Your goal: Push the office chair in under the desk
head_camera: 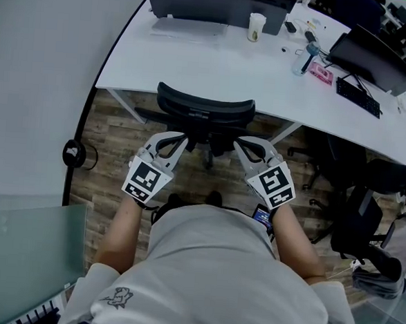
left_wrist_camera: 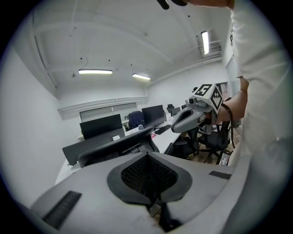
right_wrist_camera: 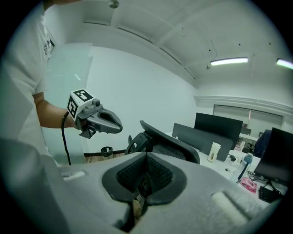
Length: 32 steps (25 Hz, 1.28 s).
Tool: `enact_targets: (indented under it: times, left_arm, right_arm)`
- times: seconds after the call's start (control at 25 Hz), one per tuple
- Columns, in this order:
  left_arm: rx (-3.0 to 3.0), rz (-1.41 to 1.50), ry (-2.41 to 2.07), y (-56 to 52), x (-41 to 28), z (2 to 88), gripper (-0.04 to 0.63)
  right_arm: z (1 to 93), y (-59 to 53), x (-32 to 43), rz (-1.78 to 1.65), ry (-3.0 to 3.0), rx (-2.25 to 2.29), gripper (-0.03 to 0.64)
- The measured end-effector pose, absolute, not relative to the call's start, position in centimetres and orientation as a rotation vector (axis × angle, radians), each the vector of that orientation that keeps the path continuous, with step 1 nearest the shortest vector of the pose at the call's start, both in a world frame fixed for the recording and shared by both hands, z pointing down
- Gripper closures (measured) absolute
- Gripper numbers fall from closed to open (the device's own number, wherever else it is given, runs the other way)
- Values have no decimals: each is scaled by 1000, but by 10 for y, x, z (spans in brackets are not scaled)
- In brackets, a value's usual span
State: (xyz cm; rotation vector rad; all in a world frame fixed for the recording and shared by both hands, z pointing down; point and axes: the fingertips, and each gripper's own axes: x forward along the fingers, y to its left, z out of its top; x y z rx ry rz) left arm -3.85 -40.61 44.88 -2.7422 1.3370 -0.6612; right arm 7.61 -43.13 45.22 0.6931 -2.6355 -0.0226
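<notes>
A: Where do we see the chair (head_camera: 205,108)?

B: We see its black mesh back right at the near edge of the white surface (head_camera: 217,62), between the surface's two legs. Its base shows on the wooden floor (head_camera: 105,179) below. The seat itself we cannot make out.

A: And the tongs?

B: We hold the left tongs (head_camera: 179,139) and the right tongs (head_camera: 242,144) side by side, just near of the back, one toward each end of it. Both are clenched, tips together, with nothing between them. Whether they touch the back we cannot tell.

A: Anything on the surface?

B: A cup (head_camera: 256,26) far behind the chair, beside a dark monitor (head_camera: 221,3), and a bottle (head_camera: 304,59) to the right.
</notes>
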Motion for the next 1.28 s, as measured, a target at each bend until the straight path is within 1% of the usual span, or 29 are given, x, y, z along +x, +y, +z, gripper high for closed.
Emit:
enact_targets:
  times: [0.28,0.68,1.0,1.12,1.28]
  left_arm:
    - [-2781,-608,1254,-376,-55,432,597]
    - [-2770,-633,1134,-314,-120,422,597]
    - [-2824,-517,1059,-263,-159,420,597]
    - [-2828,-514,1025,-250,-165,424,597]
    - [-2842,-471,1006,-236,-154,417,597]
  right_arm:
    - [445,-406,59,3,-2619,739,612]
    - [430,-348,5,-23,-2593,889,612]
    - [431,-286,-29,-44,-2546,1001,614]
    - [430,-268,-32,-58,-2534,1023,613]
    - [424,-249,-18,-58,-2523,1052,613]
